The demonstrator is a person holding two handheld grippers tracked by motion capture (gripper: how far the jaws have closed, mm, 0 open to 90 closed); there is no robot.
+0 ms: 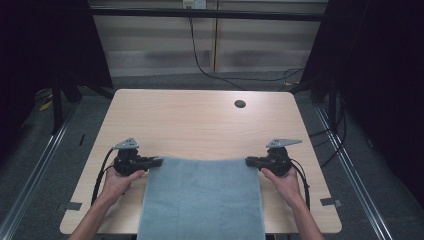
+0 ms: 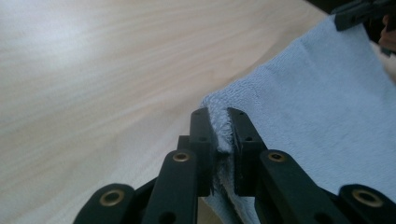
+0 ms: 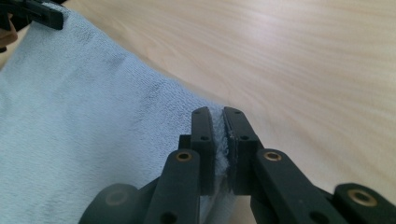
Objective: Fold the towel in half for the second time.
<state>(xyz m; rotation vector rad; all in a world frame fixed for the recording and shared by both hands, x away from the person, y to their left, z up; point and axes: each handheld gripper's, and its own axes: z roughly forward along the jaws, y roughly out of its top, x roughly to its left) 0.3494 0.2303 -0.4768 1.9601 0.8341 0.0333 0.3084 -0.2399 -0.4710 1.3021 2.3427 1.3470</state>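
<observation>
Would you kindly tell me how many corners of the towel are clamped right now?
2. The left hand-held gripper clamps the far-left corner of the towel; the right hand-held gripper clamps the far-right corner. The near corners hang past the table edge, hidden.

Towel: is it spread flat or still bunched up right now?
Spread. The towel lies open over the table, its far corners pinched by the left gripper and right gripper.

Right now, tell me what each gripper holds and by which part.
Both hold the blue towel: the left gripper clamps its far left corner, the right gripper its far right corner.
</observation>
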